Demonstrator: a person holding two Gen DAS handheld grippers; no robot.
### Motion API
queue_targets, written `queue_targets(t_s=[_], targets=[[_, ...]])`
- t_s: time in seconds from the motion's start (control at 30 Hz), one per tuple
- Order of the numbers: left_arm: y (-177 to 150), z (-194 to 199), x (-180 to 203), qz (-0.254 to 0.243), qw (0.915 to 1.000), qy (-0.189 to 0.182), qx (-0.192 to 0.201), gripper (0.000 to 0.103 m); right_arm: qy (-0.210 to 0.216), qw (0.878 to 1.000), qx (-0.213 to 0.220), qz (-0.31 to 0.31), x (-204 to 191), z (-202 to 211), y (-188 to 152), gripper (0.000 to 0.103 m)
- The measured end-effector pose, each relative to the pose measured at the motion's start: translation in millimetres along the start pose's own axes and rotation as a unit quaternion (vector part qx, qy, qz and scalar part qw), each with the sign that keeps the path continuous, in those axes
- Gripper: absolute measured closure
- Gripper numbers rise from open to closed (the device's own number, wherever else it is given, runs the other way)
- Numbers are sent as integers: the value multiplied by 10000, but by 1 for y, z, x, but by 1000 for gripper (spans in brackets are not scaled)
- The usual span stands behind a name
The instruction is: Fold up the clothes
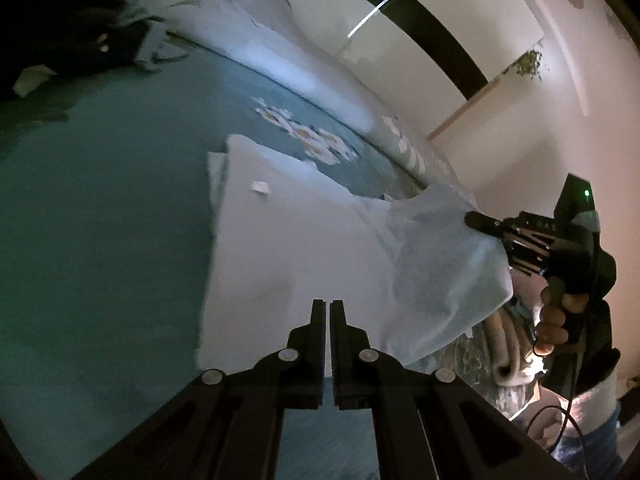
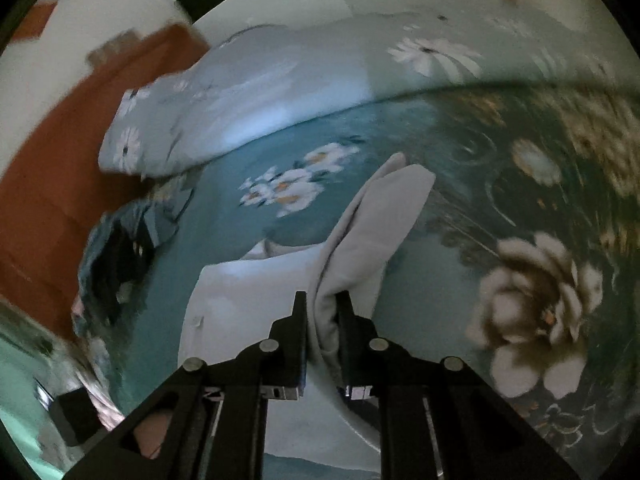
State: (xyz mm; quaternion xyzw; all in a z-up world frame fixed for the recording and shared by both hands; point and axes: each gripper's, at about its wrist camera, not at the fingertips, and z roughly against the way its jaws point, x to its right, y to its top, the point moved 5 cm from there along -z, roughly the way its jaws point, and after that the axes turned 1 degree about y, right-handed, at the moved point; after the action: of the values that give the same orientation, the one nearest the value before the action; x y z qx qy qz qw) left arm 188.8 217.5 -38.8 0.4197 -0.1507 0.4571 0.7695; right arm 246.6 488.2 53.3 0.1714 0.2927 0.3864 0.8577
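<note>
White garment half lifted over a teal flowered bed, one claw on its edge.

Nearest, the left claw [image 1: 327, 305] has its jaws together with nothing visibly between them, above the near edge of the white garment [image 1: 280, 232]. The garment lies spread flat on the teal bedsheet [image 1: 100, 208], a small tag showing on its upper part. The right claw [image 2: 322, 300] is clamped on a bunched fold at the garment's right edge, raising it off the bed; a hand [image 1: 554, 320] grips its handle. Beyond lie a daisy print [image 1: 308, 136], a pale flowered duvet [image 2: 248, 92], dark clothes [image 1: 92, 44] and the wall.
</note>
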Motion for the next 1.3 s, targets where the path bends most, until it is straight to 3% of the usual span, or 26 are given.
queue_targets(t_s=[0.23,0.43,0.73,1.03,1.17,1.23,1.3], targets=[[-1,19,-31,330,9994,133,57,94,-137,9969,-434,640,-79,-49,-14,89],[-4,32,-54,580,9979,252,104,90,-239,9904,-966,960,-117,-105,-43,89],[-9,41,-68,728,9966,345,154,87,-39,9843,-868,1538,-165,-101,-64,89],[-14,31,-64,701,9964,468,10,79,-160,9805,-1171,1572,-173,-123,-82,84],[-14,30,-62,733,9960,505,-2,78,377,9785,-1215,1623,-186,-111,-84,66],[-11,30,-60,697,9963,511,17,78,796,9763,-1147,1655,-192,-95,-83,66],[-10,32,-55,625,9968,484,65,78,925,9782,-921,1618,-189,-77,-78,65]])
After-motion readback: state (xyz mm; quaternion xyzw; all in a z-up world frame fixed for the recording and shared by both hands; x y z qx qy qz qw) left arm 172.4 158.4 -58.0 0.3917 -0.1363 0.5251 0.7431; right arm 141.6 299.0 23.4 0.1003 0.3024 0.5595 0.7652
